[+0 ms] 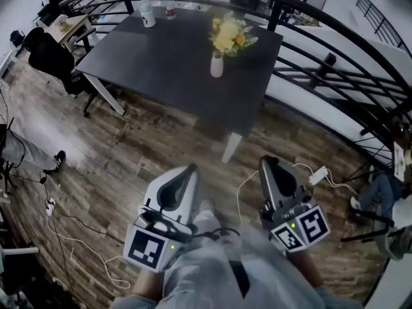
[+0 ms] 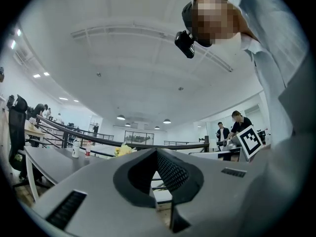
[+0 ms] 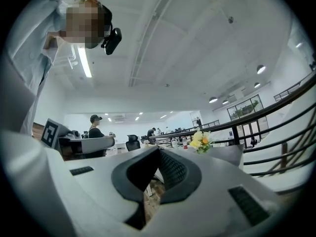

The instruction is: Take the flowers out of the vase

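A bunch of yellow and white flowers (image 1: 229, 35) stands in a small pale vase (image 1: 217, 65) on the dark table (image 1: 167, 63), towards its right side. Both grippers are held over the wooden floor, well short of the table's near corner. My left gripper (image 1: 192, 168) and right gripper (image 1: 265, 161) point level towards the table, jaws together, holding nothing. In the left gripper view the flowers (image 2: 123, 150) show small just left of the gripper (image 2: 157, 152). From the right gripper (image 3: 159, 150) they (image 3: 201, 140) appear far off to the right.
A white cup (image 1: 147, 15) and a bottle (image 1: 170, 5) stand at the table's far edge. A black railing (image 1: 322, 40) curves behind and right of the table. A black office chair (image 1: 55, 60) is at left. Cables (image 1: 64, 237) and a power strip (image 1: 317, 174) lie on the floor. People stand in the background.
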A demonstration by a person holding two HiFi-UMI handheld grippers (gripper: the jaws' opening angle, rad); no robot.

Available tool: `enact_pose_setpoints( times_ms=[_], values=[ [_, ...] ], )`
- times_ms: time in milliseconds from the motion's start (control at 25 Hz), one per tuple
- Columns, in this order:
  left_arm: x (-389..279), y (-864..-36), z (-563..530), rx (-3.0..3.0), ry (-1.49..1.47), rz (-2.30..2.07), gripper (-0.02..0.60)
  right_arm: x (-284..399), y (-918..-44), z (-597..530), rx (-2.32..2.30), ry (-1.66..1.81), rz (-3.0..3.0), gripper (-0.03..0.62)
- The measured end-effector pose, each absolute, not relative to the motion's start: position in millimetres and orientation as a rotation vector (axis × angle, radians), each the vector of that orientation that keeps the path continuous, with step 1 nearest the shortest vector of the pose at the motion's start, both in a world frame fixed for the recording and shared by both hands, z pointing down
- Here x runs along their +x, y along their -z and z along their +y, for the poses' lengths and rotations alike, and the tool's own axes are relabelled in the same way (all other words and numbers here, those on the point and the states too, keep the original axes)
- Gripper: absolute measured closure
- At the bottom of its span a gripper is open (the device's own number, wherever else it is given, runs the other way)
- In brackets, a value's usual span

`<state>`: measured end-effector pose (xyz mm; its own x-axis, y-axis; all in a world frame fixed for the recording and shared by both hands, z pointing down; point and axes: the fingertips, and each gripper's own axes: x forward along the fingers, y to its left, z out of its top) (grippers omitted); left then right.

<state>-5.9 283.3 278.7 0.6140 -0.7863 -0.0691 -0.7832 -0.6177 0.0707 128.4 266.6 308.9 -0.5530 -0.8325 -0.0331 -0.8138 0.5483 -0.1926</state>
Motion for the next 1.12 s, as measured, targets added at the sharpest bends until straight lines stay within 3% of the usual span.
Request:
enact_pose_setpoints(
  times_ms=[1120],
  values=[
    [-51, -284, 169, 2.808, 0.185, -1.258, 0.583, 88, -320, 162, -1.556, 0.244, 2.619, 0.592]
  ],
)
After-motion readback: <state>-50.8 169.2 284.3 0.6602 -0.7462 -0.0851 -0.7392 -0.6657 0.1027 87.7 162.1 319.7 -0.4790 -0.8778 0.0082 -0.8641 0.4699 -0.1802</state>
